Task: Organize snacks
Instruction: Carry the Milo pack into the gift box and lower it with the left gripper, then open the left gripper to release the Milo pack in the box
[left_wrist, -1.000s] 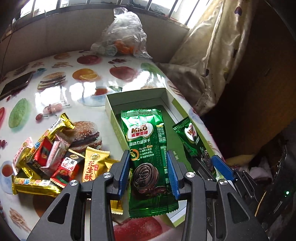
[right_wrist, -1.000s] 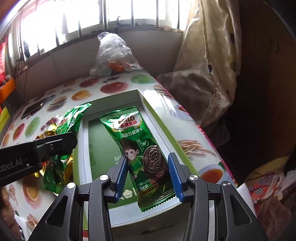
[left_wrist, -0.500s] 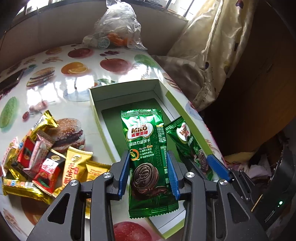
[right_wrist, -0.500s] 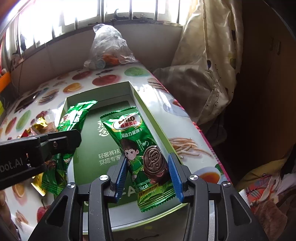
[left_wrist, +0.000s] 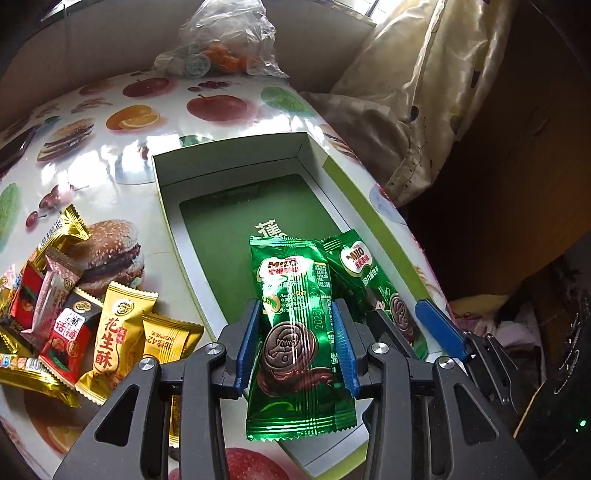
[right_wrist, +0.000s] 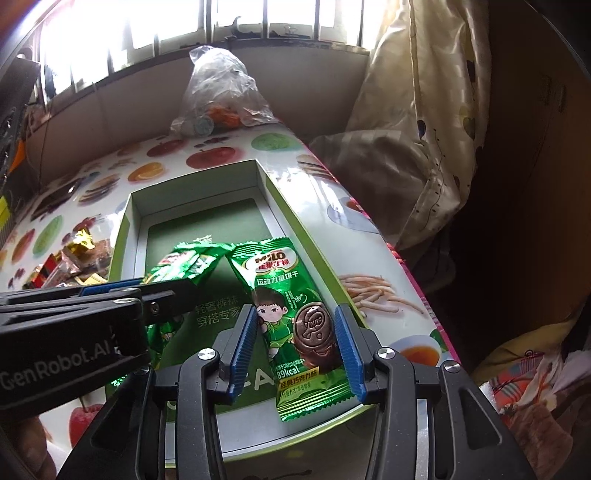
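The left gripper (left_wrist: 297, 345) pinched one green Milo packet (left_wrist: 295, 332) between partly spread fingers, over the near end of the green box (left_wrist: 229, 177). The right gripper (right_wrist: 301, 341) likewise clamped a second Milo packet (right_wrist: 291, 295) just right of it.

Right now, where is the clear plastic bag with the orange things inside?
The plastic bag sits at the table's far edge below the window, beyond the open green box; the left wrist view shows it top centre.

A home: fruit-print table (left_wrist: 221, 107), patterned curtain (right_wrist: 424, 110) and barred window (right_wrist: 221, 22).
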